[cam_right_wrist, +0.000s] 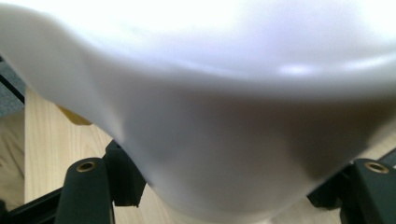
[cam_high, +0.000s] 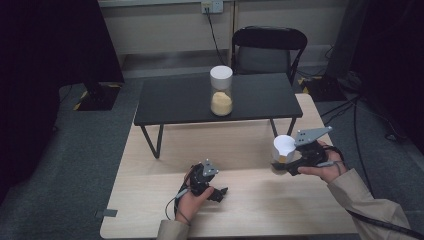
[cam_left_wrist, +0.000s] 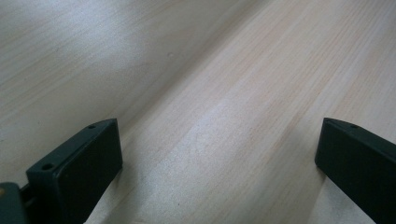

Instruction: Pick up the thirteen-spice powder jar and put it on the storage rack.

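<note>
Where blurred, seemingly white cup (cam_right_wrist: pixel 224 116)

Jar (cam_high: pixel 221 91) on black bench (cam_high: pixel 175 102)

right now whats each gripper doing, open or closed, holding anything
left gripper: open, holding nothing, low over the wooden table
right gripper: closed on a white cup
</note>
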Demonstrator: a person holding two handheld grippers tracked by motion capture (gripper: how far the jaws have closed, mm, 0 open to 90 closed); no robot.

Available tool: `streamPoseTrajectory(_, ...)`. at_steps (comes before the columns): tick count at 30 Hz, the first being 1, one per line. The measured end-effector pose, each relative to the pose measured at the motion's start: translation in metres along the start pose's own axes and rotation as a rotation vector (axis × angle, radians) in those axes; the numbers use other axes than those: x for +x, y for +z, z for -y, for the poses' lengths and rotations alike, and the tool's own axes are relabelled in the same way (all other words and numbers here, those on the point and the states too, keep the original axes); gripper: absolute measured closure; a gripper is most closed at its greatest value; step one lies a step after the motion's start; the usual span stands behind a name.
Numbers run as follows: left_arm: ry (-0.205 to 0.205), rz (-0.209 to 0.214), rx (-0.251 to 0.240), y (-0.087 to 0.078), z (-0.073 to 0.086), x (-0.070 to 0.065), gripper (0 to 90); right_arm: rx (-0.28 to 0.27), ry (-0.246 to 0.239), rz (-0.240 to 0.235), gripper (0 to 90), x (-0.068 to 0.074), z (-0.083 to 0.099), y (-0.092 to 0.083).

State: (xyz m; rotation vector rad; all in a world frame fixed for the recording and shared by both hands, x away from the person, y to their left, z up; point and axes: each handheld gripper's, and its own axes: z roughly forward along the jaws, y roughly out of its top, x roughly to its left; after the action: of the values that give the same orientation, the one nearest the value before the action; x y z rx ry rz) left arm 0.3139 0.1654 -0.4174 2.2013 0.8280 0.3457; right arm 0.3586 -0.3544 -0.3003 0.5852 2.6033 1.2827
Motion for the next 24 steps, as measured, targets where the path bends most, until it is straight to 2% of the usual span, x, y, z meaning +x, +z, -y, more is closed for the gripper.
streamPoseTrajectory(16,0.000,0.000,0.000,0.000,0.000,0.000,0.0,0.014,-0.027,-0.003,30.6,-0.004,-0.041,-0.005)
streamPoseTrajectory(24,0.000,0.000,0.000,0.000,0.000,0.000,0.0,0.005,-0.032,-0.021,30.7,-0.006,-0.055,-0.003)
